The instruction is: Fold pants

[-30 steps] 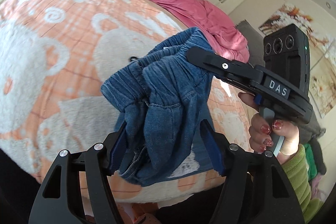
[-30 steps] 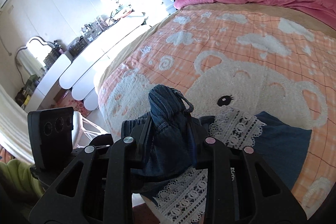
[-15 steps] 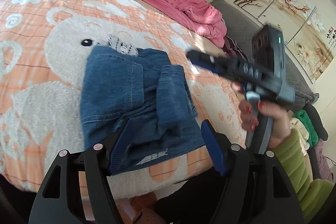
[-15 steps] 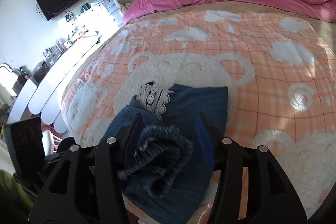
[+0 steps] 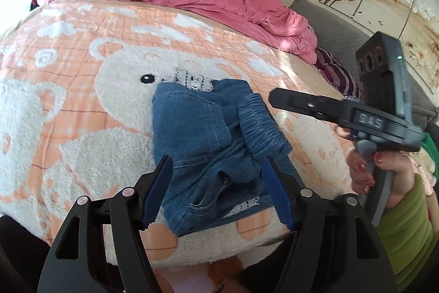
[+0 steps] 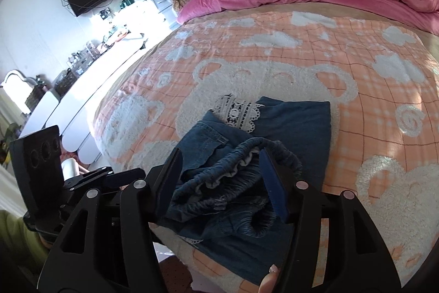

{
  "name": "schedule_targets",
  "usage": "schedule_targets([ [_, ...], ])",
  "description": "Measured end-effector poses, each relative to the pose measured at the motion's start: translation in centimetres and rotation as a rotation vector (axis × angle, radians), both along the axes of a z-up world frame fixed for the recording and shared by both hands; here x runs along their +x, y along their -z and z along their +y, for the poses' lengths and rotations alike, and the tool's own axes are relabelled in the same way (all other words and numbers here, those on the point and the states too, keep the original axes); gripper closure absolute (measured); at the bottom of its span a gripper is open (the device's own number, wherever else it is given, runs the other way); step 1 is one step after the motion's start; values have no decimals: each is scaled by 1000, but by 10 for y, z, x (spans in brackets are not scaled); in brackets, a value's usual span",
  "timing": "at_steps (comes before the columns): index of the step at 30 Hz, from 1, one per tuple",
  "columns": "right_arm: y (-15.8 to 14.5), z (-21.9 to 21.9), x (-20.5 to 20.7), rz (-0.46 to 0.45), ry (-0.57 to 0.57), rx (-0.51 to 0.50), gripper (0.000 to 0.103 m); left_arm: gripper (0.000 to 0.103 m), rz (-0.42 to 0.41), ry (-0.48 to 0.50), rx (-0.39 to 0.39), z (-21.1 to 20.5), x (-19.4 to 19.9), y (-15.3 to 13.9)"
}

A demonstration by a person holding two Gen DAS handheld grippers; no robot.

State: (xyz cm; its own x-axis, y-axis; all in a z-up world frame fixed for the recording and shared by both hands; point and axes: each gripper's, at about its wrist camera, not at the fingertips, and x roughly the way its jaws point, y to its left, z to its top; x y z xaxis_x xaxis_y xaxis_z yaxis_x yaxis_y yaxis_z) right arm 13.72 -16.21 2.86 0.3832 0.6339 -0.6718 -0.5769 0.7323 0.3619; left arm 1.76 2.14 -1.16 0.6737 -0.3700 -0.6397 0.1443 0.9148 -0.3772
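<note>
Since a second ago the pants (image 5: pixel 208 133) have come down out of the air and now lie in a bunched denim bundle near the foot of the bear blanket (image 5: pixel 82 89). Both the left gripper (image 5: pixel 219 191) and the right gripper (image 6: pixel 222 183) have let go, jaws spread wide and holding nothing, just above the cloth. I'd call the fold mostly done, though the elastic waistband (image 6: pixel 247 155) still sits rumpled on top and wants flattening.

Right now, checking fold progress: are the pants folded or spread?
Folded, roughly: the pants lie doubled on the blanket, elastic waistband bunched on top.
</note>
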Motion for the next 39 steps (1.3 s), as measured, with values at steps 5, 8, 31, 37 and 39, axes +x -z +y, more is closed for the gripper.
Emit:
schedule_targets([
  [5,-5,5,-24,-23,-87,-8,52,38,7,-57,29,18,0,0],
  [8,-1,7,-38,-42,-121,-57,52,38,17,-112,17,42,0,0],
  [31,43,-17,-58,-33,-148,-224,99,51,178,18,-9,8,89,35],
  [37,21,-11,-85,-163,-150,-241,96,51,172,25,-11,11,86,32],
  [39,13,-6,-92,-207,-175,-243,96,51,171,26,-14,12,86,31],
])
